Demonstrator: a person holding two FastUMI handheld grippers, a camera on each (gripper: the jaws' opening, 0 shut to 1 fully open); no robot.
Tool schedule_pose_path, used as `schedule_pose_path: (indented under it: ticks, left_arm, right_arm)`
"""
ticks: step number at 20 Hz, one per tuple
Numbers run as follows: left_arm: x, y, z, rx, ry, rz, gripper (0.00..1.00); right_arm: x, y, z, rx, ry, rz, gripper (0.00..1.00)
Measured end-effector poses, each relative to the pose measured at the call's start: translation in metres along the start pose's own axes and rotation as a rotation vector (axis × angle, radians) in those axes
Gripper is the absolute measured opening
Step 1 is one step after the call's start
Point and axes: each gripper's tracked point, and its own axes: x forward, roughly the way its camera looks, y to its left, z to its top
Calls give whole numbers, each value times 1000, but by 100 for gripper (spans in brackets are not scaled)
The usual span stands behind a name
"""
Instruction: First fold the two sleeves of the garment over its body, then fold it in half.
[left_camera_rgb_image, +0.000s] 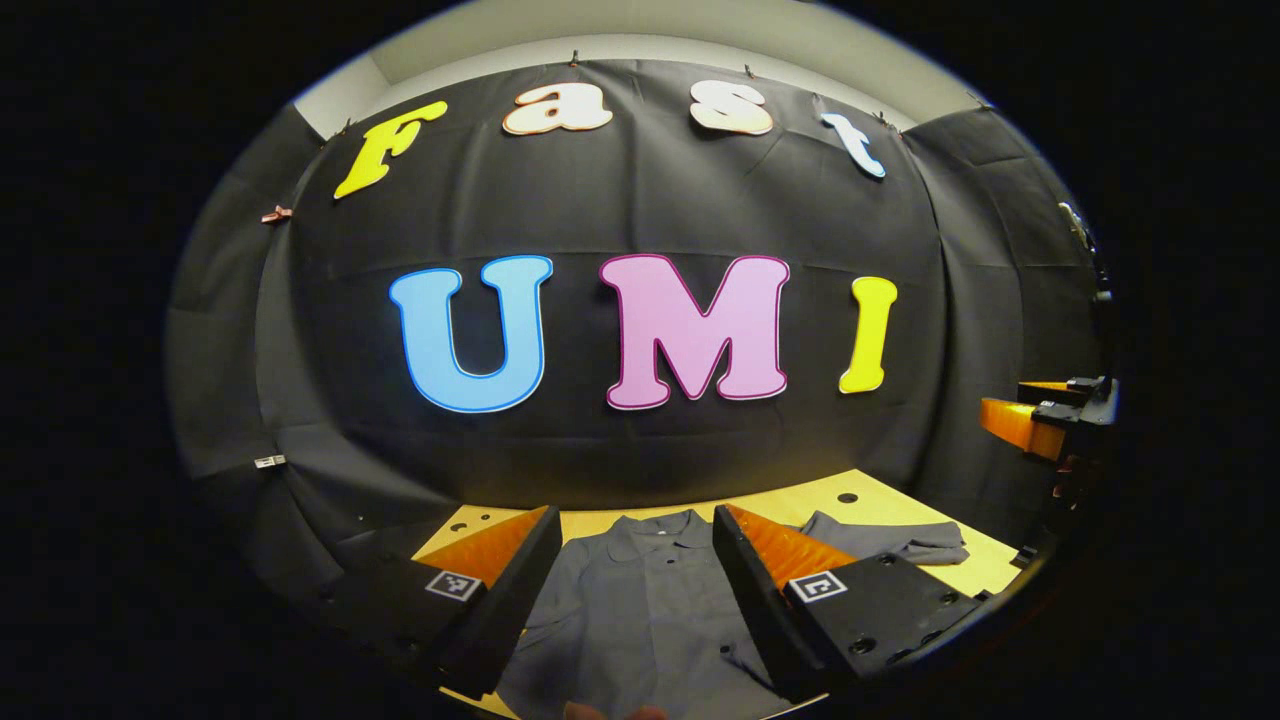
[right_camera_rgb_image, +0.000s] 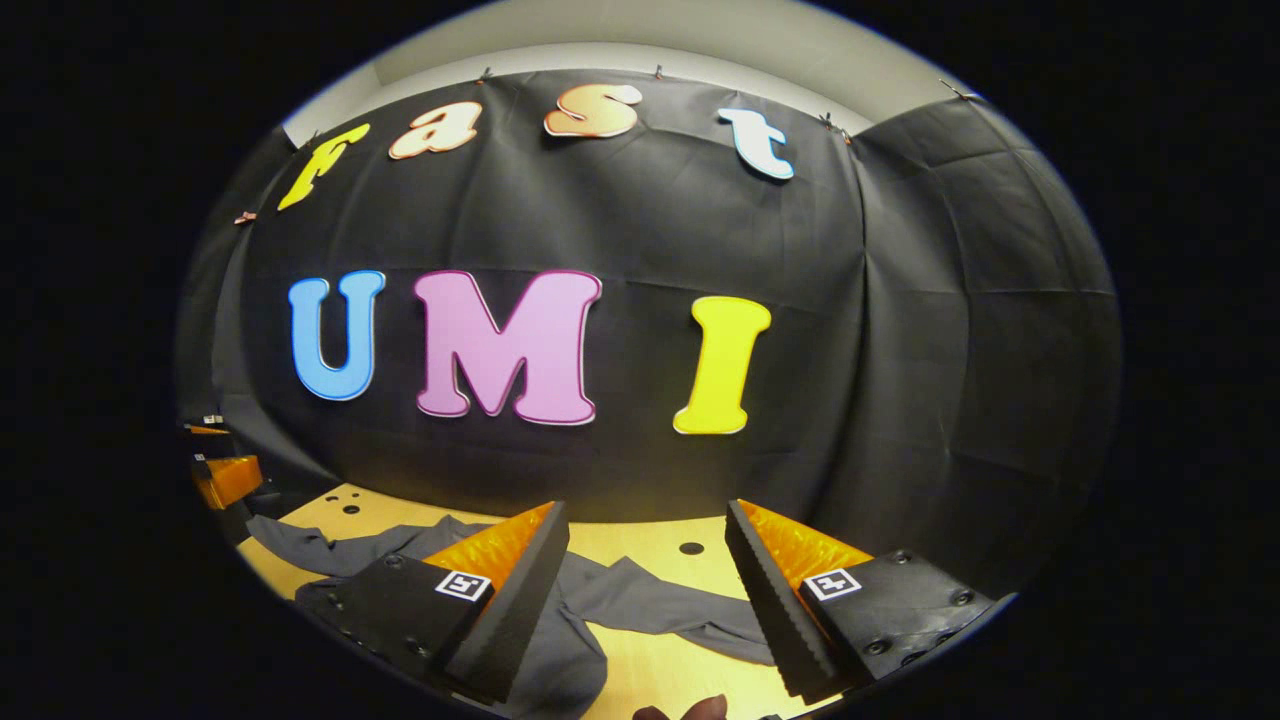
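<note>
A grey collared shirt (left_camera_rgb_image: 640, 600) lies flat on the wooden table (left_camera_rgb_image: 870, 505), collar toward the far wall. My left gripper (left_camera_rgb_image: 635, 520) stands open above its chest, nothing between the fingers. One sleeve (left_camera_rgb_image: 890, 540) stretches out to the right of the body. In the right gripper view, that sleeve (right_camera_rgb_image: 650, 600) runs across the table under my right gripper (right_camera_rgb_image: 648, 515), which is open and holds nothing. The right gripper (left_camera_rgb_image: 1050, 410) also shows at the far right of the left gripper view, and the left gripper (right_camera_rgb_image: 225, 475) at the far left of the right gripper view.
The table (right_camera_rgb_image: 680, 670) has round holes (right_camera_rgb_image: 691, 548) in its top and ends at the black cloth wall (left_camera_rgb_image: 640, 440) close behind the shirt. A fingertip (right_camera_rgb_image: 700, 710) shows at the bottom edge.
</note>
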Motion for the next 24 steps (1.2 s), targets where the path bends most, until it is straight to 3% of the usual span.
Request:
schedule_pose_path:
  ticks: [6, 9, 14, 18, 24]
  left_arm:
    - [14, -22, -8, 0, 37, 24, 95]
    - [17, -28, -12, 0, 53, 45, 94]
    - [10, -32, -20, 12, 81, 83, 94]
    - [1, -26, -33, -21, 114, 124, 94]
    - [-12, -12, -52, -84, 177, 195, 94]
  right_arm:
    - [49, -75, -64, -41, 117, -71, 97]
    - [73, -111, -112, -53, 200, -94, 98]
    - [107, -152, -210, 28, 373, -126, 98]
    - [126, -170, -281, 53, 495, -154, 98]
    - [135, -182, -349, 53, 629, -155, 98]
